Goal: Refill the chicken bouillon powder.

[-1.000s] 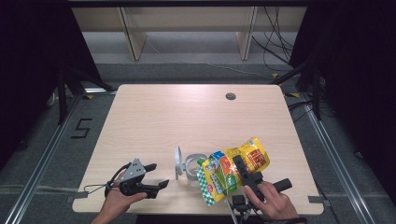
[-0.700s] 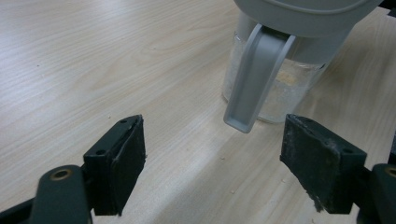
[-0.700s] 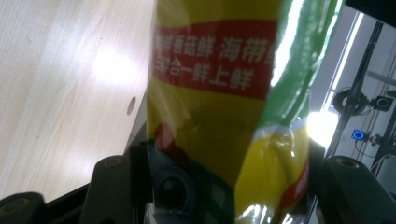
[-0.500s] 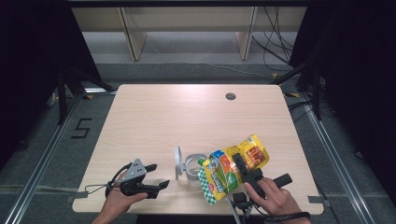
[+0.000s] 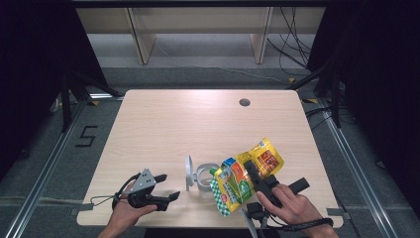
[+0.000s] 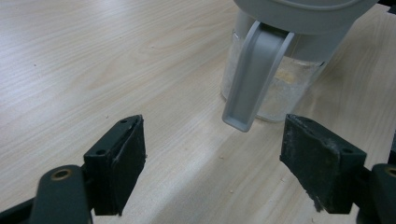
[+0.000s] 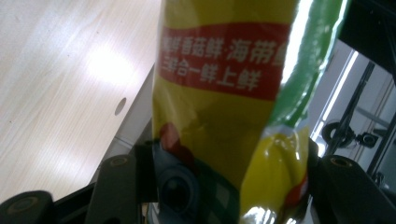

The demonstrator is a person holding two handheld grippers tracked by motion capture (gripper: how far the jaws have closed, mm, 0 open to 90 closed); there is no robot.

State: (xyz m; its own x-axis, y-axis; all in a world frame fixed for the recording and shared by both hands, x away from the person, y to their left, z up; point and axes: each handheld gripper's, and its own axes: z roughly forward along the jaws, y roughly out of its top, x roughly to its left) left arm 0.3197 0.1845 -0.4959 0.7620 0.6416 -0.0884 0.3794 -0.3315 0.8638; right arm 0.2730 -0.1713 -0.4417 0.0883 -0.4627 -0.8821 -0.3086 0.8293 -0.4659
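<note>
Yellow-green pouch [image 5: 246, 176] with red band — grey-lidded clear jar [image 5: 203, 176] — black tongs [image 6: 212, 170]

pouch [image 5: 246, 174] | tipped lower twd jar [image 5: 202, 177] | right claw [image 5: 255, 177] nudged left

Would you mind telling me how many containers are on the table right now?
1: a clear jar with a grey flip lid stands near the table's front edge, between the two grippers. The yellow pouch overlaps its right side, possibly hiding something.

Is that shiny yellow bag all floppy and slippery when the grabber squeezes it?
Probably floppy: the yellow bag creases and bends where the right hand-held gripper pinches it. Its glossy film catches the light, so it may be a bit slippery. It is held tilted over the clear jar without sagging much, so it seems fairly light.
</note>
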